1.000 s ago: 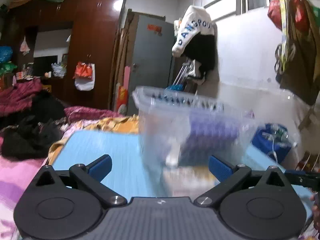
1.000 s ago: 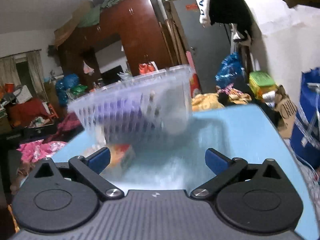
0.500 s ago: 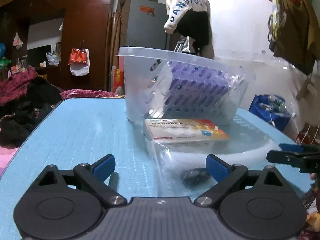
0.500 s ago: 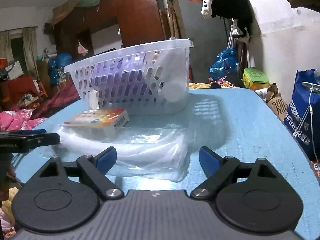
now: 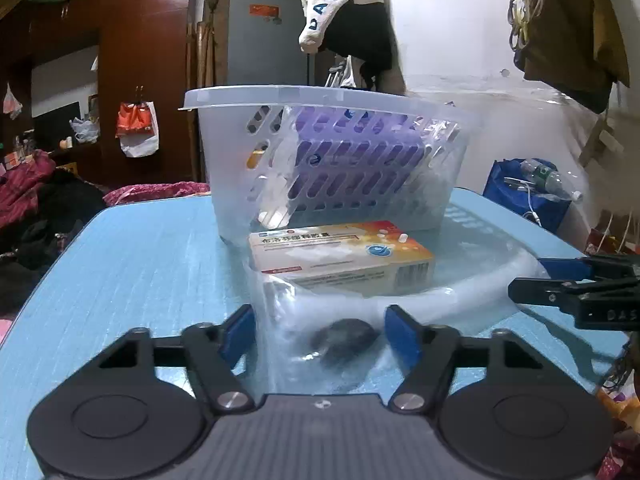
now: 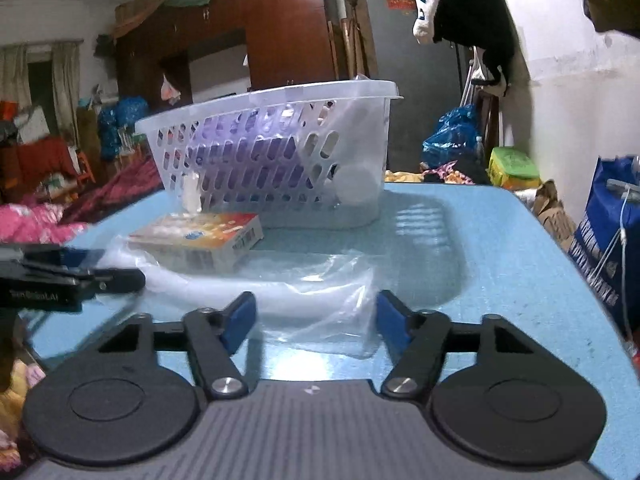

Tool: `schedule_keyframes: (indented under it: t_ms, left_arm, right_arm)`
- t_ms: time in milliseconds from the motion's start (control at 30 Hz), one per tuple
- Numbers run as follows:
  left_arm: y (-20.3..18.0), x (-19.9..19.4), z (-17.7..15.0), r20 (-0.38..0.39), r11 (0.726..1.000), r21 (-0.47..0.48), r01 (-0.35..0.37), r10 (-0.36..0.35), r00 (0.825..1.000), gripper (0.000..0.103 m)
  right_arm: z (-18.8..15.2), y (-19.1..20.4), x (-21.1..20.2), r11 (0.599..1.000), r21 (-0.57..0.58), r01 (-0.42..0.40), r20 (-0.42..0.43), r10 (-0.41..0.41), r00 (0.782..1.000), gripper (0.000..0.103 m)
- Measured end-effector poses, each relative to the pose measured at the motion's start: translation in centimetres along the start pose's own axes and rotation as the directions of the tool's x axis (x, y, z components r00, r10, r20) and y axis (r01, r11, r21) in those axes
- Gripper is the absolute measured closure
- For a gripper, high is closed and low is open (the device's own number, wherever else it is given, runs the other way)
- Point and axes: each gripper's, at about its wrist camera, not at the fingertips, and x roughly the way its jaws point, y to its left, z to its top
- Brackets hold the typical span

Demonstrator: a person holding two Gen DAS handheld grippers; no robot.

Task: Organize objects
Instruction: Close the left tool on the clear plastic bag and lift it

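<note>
Blue table (image 5: 132, 264); dark lump in bag (image 5: 344, 336), left wrist only.

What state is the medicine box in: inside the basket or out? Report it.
Out. The medicine box lies flat on the clear plastic bag, in front of the basket.

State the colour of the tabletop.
Light blue tabletop, clearest in the right wrist view.

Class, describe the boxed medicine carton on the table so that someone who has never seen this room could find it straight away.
Start at the blue table and find the white perforated basket standing on it. Directly in front of the basket, lying flat on a clear plastic bag, is the medicine carton. It is the only printed box outside the basket: white and orange, with blue lettering and a barcode on one end.
</note>
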Motion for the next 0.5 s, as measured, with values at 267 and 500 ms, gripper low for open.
schedule_keyframes:
  t_ms: [267,500]
  left_arm:
    - [0.37,-0.35,-0.25,0.024,0.998,-0.014,0.056,-0.056,0.998,0.071]
    - [0.65,-0.91,-0.57,0.065,0.997,-0.004,0.074,-0.073,0.995,0.075]
  right_arm:
    - [-0.27,-0.67,-0.36,1.0,-0.011,-0.027,0.02,0.027,0.999,0.075]
    - [-0.28,-0.6,-0.58,0.998,-0.032,-0.045,0.029,0.046,0.999,0.086]
